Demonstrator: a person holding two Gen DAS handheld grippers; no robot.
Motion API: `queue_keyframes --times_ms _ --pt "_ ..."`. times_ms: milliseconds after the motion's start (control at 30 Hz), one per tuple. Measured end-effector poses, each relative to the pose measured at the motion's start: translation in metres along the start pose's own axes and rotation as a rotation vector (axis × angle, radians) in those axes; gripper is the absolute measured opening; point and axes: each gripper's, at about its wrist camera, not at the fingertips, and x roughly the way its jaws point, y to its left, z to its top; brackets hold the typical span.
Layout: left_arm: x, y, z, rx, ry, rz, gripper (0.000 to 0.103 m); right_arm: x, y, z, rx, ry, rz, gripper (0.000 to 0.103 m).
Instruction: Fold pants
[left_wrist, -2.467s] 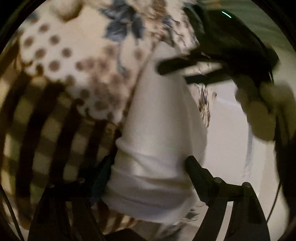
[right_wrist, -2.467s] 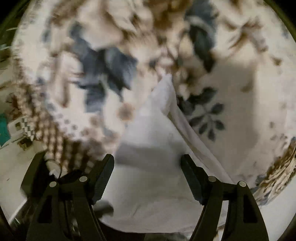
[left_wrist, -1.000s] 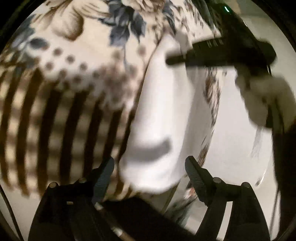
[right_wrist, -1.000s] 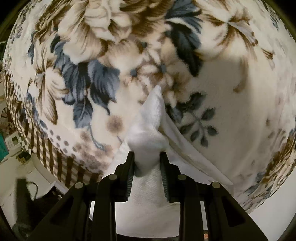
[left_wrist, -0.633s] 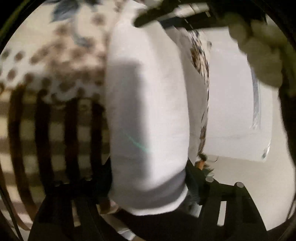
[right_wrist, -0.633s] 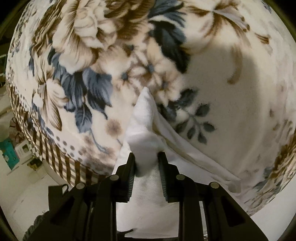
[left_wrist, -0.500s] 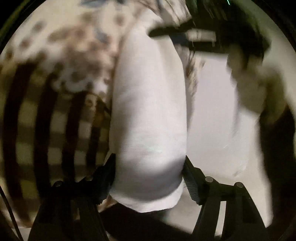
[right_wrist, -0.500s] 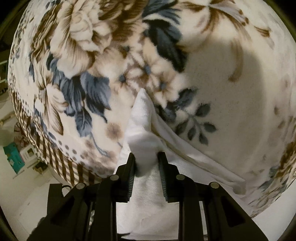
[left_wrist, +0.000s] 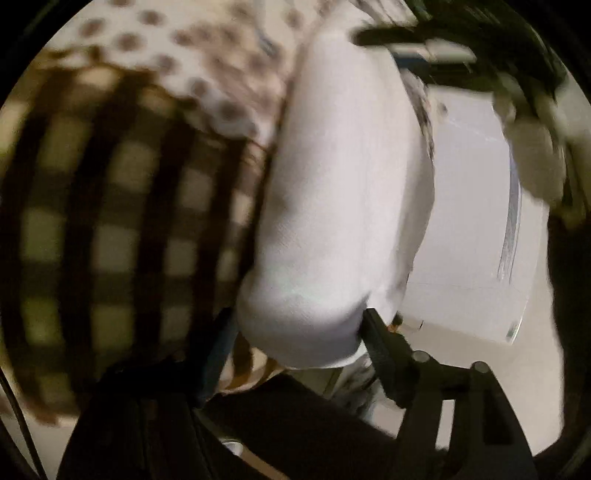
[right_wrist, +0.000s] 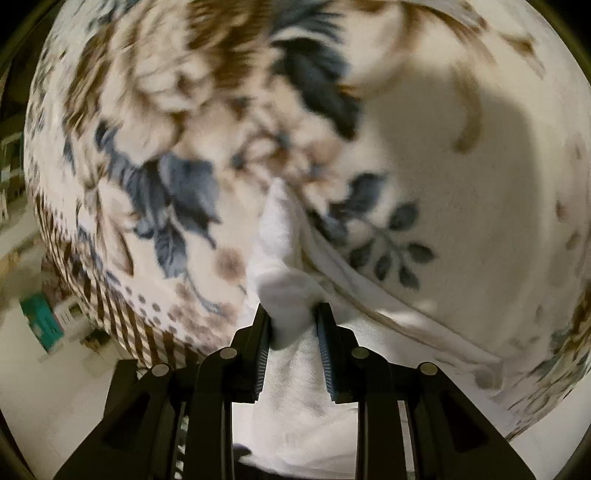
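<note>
The white pants (left_wrist: 343, 192) lie stretched over a floral and checked blanket (left_wrist: 110, 192). In the left wrist view my left gripper (left_wrist: 295, 332) stands wide apart, with the near end of the pants bulging between its jaws; whether they press the cloth is unclear. The right gripper (left_wrist: 424, 40) shows at the pants' far end, blurred. In the right wrist view my right gripper (right_wrist: 291, 321) is shut on a bunched fold of the white pants (right_wrist: 280, 254), lifted off the blanket (right_wrist: 443, 147).
The blanket's edge drops off at the left of the right wrist view, with pale floor (right_wrist: 44, 369) and a teal box (right_wrist: 40, 317) beyond. A white board or panel (left_wrist: 472, 221) lies right of the pants in the left wrist view.
My right gripper closed on the pants fold about a second ago and keeps its hold. My left gripper has shifted along the pants' near end; the view is blurred by motion.
</note>
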Motion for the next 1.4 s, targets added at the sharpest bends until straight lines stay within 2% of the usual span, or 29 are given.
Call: queue_keyframes --times_ms 33,100,167,200,233,300,367,433,533,600,667,700,733,767,867,933,967,1000,1100,1167,1233,1367,1400 --pt "-0.008 -0.002 0.002 -0.02 -0.026 0.014 0.07 -0.005 0.0 -0.001 -0.005 -0.007 0.016 0.039" --pt "-0.03 -0.011 0.001 -0.031 -0.111 0.042 0.07 -0.025 -0.003 -0.012 -0.004 -0.05 0.129 0.057" --pt "-0.055 -0.024 -0.001 -0.025 -0.215 0.094 0.083 -0.053 -0.011 -0.029 0.013 -0.141 0.244 0.073" --pt "-0.066 -0.038 0.001 -0.001 -0.277 0.142 0.093 -0.07 -0.017 -0.042 0.017 -0.215 0.291 0.077" --pt "-0.066 -0.048 0.015 0.014 -0.297 0.158 0.094 -0.08 -0.024 -0.054 0.024 -0.27 0.311 0.078" --pt "-0.07 -0.065 0.039 0.04 -0.339 0.148 0.095 -0.099 -0.046 -0.088 0.074 -0.39 0.295 0.08" --pt "-0.06 -0.072 0.075 0.035 -0.349 0.139 0.095 -0.105 -0.073 -0.122 0.158 -0.477 0.26 0.08" --pt "-0.04 -0.077 0.115 0.03 -0.325 0.159 0.095 -0.103 -0.118 -0.166 0.31 -0.553 0.233 0.08" --pt "0.003 -0.089 0.185 0.062 -0.24 0.206 0.094 -0.088 -0.183 -0.215 0.502 -0.593 0.229 0.08" --pt "0.019 -0.1 0.2 0.136 -0.194 0.273 0.094 -0.067 -0.223 -0.243 0.62 -0.585 0.238 0.08" --pt "0.027 -0.112 0.2 0.223 -0.196 0.331 0.066 -0.042 -0.258 -0.261 0.707 -0.57 0.285 0.08" --pt "0.034 -0.118 0.204 0.247 -0.19 0.37 0.057 -0.032 -0.268 -0.264 0.728 -0.56 0.318 0.08" --pt "0.04 -0.12 0.209 0.269 -0.187 0.415 0.044 -0.024 -0.277 -0.267 0.739 -0.566 0.38 0.08" --pt "0.046 -0.119 0.216 0.271 -0.186 0.442 0.042 -0.017 -0.277 -0.267 0.721 -0.577 0.421 0.08" --pt "0.038 -0.089 0.225 0.141 -0.209 0.338 0.037 -0.008 -0.268 -0.25 0.604 -0.567 0.411 0.078" --pt "0.033 -0.079 0.229 0.075 -0.22 0.286 0.036 0.0 -0.259 -0.24 0.574 -0.548 0.394 0.048" --pt "0.031 -0.073 0.229 0.046 -0.222 0.263 0.036 -0.003 -0.254 -0.238 0.563 -0.561 0.372 0.026" --pt "0.027 -0.072 0.227 0.034 -0.224 0.259 0.035 -0.007 -0.248 -0.237 0.546 -0.578 0.347 0.01" --pt "0.024 -0.066 0.227 0.01 -0.224 0.24 0.035 -0.04 -0.236 -0.245 0.5 -0.686 0.269 0.007" --pt "0.022 -0.06 0.229 -0.025 -0.224 0.199 0.035 -0.057 -0.24 -0.249 0.514 -0.752 0.225 0.006" --pt "0.022 -0.057 0.233 -0.05 -0.223 0.176 0.037 -0.053 -0.253 -0.248 0.549 -0.742 0.241 0.006" --pt "0.015 -0.049 0.234 -0.127 -0.22 0.089 0.042 -0.019 -0.28 -0.235 0.592 -0.62 0.319 0.008" --pt "0.009 -0.046 0.231 -0.156 -0.219 0.037 0.052 -0.014 -0.286 -0.234 0.617 -0.601 0.355 0.018"
